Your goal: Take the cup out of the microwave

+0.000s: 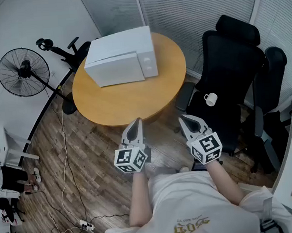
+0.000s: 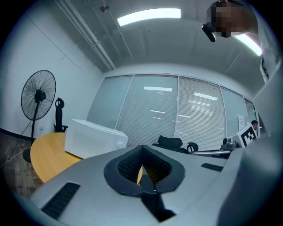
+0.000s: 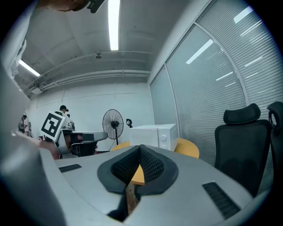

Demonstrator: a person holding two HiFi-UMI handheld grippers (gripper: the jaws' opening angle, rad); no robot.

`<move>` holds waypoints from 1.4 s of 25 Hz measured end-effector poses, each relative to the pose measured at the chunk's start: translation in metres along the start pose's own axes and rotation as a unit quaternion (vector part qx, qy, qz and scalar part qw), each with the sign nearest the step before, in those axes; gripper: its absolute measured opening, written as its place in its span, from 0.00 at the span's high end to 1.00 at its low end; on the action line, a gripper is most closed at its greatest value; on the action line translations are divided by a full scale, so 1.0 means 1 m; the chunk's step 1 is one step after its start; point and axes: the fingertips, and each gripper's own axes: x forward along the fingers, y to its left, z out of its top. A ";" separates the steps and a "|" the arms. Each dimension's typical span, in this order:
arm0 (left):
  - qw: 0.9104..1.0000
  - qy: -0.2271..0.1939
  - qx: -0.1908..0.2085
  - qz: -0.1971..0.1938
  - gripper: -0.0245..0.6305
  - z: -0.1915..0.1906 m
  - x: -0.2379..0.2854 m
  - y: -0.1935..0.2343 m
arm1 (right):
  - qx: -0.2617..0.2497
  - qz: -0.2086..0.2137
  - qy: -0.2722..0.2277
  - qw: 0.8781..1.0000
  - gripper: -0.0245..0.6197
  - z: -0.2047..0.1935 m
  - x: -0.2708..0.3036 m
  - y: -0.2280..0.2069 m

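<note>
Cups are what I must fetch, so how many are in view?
1: a white cup sits on the seat of the black chair, right of the round table. The microwave is shut, so another may be hidden inside.

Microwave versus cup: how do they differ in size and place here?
Size: the microwave is a large box; the cup is small. Place: the microwave stands on the round table; the cup sits on the seat of the black chair, outside the microwave. Both are white.

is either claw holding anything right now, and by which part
Nothing is held: the left claw and the right claw are both shut and empty.
</note>
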 end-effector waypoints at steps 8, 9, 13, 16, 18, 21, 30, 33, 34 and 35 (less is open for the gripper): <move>0.998 -0.037 -0.017 0.042 0.94 0.010 -0.025 0.019 | 0.002 0.007 0.002 1.000 0.95 -0.001 0.000 0.011; 0.998 -0.038 -0.020 0.046 0.94 0.010 -0.027 0.022 | 0.004 0.006 0.000 1.000 0.95 -0.001 0.000 0.011; 0.995 -0.064 -0.081 0.002 0.86 0.014 -0.033 0.019 | 0.047 -0.005 -0.014 0.999 0.94 0.000 0.000 0.005; 0.994 -0.047 -0.100 -0.010 0.56 0.004 -0.030 0.017 | 0.069 -0.003 -0.008 0.998 0.62 -0.002 0.004 0.005; 0.997 -0.024 -0.073 0.016 0.49 -0.003 -0.030 0.021 | 0.063 -0.002 -0.003 0.998 0.57 -0.004 0.007 0.009; 0.998 -0.007 -0.044 0.042 0.46 -0.005 -0.030 0.024 | 0.059 0.000 0.003 0.998 0.57 -0.005 0.010 0.012; 0.998 0.037 -0.008 0.050 0.49 -0.020 -0.027 0.028 | 0.066 0.003 0.013 0.998 0.57 -0.018 0.019 0.004; 0.997 0.057 -0.004 0.047 0.50 -0.026 -0.015 0.034 | 0.063 -0.009 0.019 0.998 0.59 -0.018 0.023 -0.004; 0.997 0.063 0.000 0.045 0.50 -0.028 -0.009 0.036 | 0.065 -0.015 0.022 0.998 0.59 -0.019 0.025 -0.009; 0.997 0.069 0.001 0.043 0.49 -0.030 -0.002 0.038 | 0.069 -0.022 0.024 0.997 0.59 -0.020 0.029 -0.016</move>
